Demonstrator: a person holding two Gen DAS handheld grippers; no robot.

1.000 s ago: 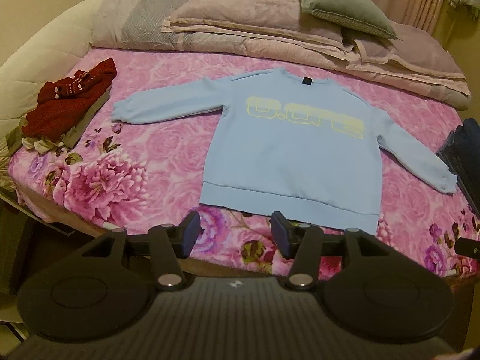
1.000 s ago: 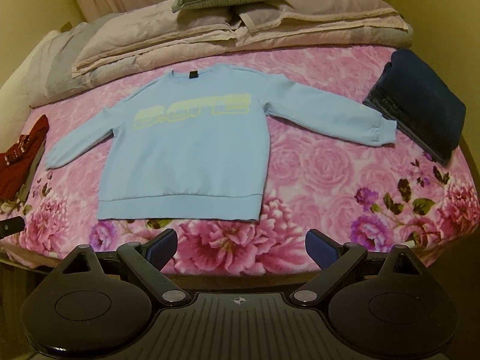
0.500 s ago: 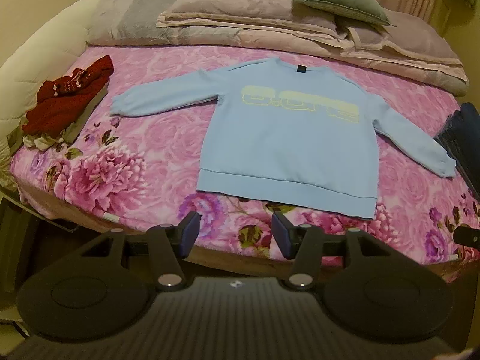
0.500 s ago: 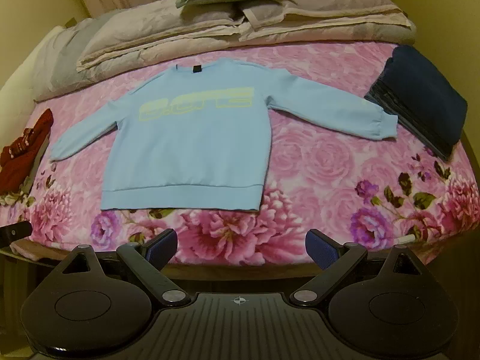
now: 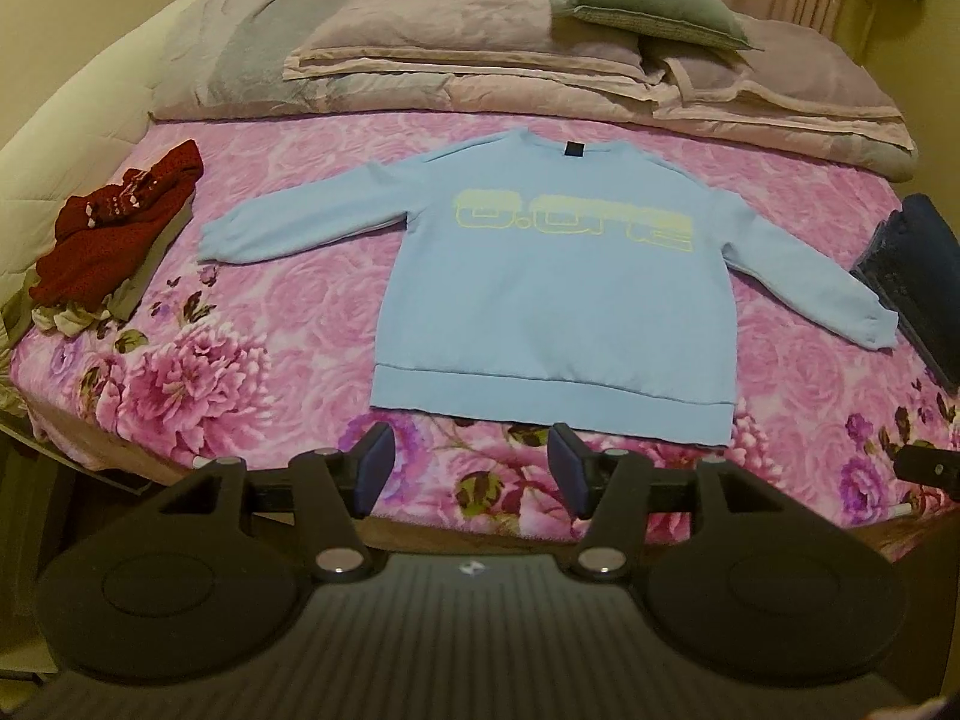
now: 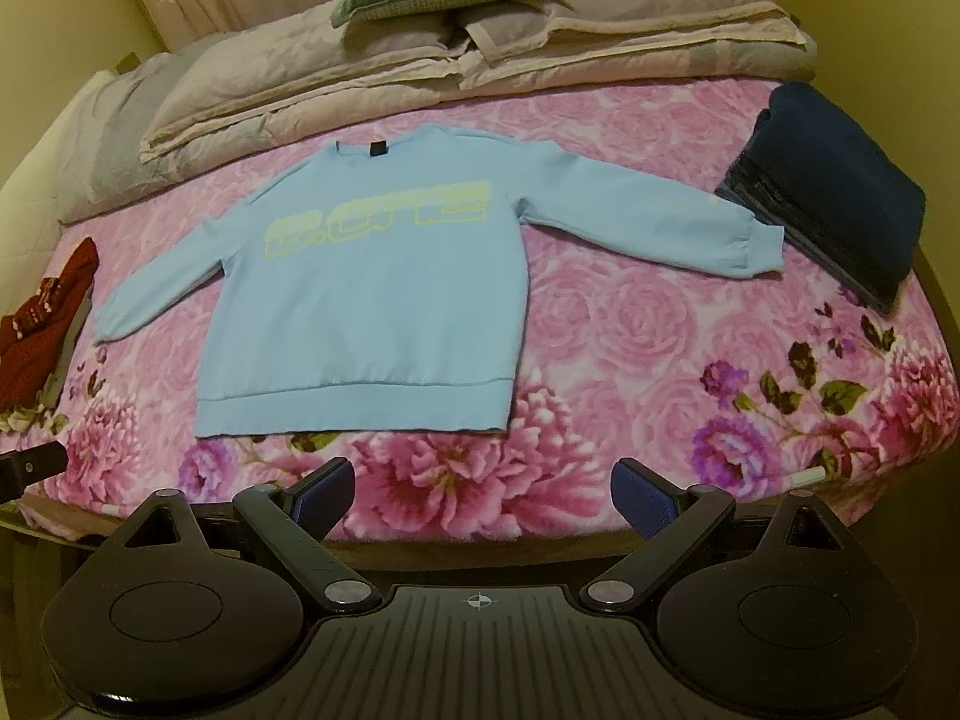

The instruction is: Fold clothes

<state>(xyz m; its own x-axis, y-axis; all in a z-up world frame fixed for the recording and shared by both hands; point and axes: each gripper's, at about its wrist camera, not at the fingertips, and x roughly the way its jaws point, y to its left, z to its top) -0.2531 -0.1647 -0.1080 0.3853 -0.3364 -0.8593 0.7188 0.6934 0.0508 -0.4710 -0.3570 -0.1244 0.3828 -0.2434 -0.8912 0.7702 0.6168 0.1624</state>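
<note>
A light blue sweatshirt (image 5: 558, 306) with yellow lettering lies flat, front up, on the pink floral bed, both sleeves spread out; it also shows in the right wrist view (image 6: 366, 300). My left gripper (image 5: 471, 471) is open and empty, just in front of the hem near the bed's front edge. My right gripper (image 6: 480, 495) is open wider and empty, in front of the hem's right corner.
A red knit pile (image 5: 114, 234) lies at the bed's left edge. A folded dark navy stack (image 6: 822, 192) sits at the right edge, close to the right cuff. Folded quilts (image 5: 480, 66) and a green cushion (image 5: 642, 6) line the back.
Both grippers have drawn back and risen a little, so the sweatshirt sits farther up in both views. Neither jaw opening has changed.
</note>
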